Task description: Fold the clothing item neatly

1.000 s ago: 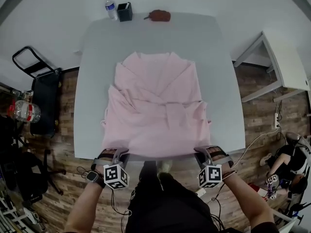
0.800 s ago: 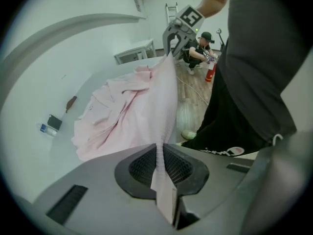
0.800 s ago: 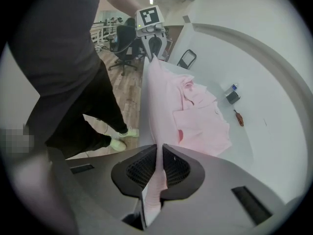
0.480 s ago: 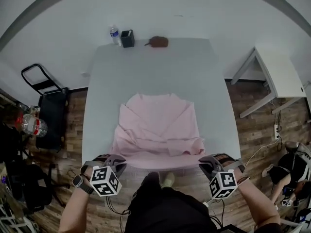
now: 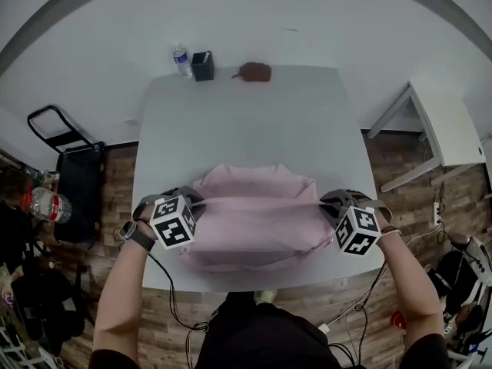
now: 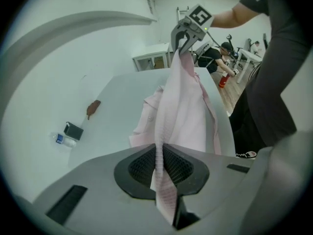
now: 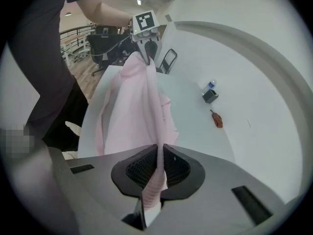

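Left hand-held gripper (image 5: 191, 202) and right hand-held gripper (image 5: 327, 204) pinch the pink garment (image 5: 254, 225), stretched lengthwise between them.

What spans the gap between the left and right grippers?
The pink garment: its raised edge runs straight from the left gripper to the right gripper, both shut on it; clearest in the head view.

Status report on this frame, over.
Left claw, right claw shut on pink garment. Its edge raised, stretched between them above table. Nothing in the way.
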The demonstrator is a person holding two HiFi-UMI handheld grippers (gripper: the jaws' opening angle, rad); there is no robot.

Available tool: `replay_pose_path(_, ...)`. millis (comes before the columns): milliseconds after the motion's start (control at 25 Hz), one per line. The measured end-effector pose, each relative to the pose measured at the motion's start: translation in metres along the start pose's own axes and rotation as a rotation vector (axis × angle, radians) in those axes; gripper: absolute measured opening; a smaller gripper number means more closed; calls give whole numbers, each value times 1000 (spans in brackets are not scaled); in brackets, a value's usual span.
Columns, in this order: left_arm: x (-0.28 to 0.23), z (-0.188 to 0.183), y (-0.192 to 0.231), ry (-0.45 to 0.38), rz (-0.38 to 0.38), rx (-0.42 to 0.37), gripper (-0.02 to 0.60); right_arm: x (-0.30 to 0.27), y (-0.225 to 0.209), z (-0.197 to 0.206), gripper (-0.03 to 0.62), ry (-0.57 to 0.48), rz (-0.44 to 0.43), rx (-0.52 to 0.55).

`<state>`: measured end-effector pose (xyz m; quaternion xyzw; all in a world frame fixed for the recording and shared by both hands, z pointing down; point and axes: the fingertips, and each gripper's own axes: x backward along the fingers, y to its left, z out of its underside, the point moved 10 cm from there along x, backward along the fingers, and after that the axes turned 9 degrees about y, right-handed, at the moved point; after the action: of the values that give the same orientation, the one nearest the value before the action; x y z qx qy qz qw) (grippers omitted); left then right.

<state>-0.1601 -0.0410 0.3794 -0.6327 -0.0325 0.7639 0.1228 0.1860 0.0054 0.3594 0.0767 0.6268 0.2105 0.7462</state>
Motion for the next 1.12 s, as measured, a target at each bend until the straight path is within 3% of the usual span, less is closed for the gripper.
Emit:
replay_pose_path(200, -66, -5, 68, 68, 159, -21, 37, -73, -50, -9, 37, 81, -103, -28)
replay_pose_path(400, -125, -3, 102, 106, 295, -26, 40, -142, -71, -8, 37, 150, -185, -47)
replay_pose_path(680, -158, 17, 139, 131, 306, 33, 64, -197, -75, 8, 44, 170, -228, -152)
replay_pose_path(800, -148, 28, 146, 83, 283, 101, 71, -189, -85, 10, 123, 109, -142, -230)
replay_pose_path(1000, -120, 29, 134, -32, 195, 214, 69, -147, -79, 1, 129, -36, 10, -292)
replay_pose_path(1120, -104, 22, 119, -95, 149, 246, 63, -123, -56, -14, 129, -118, 34, -282)
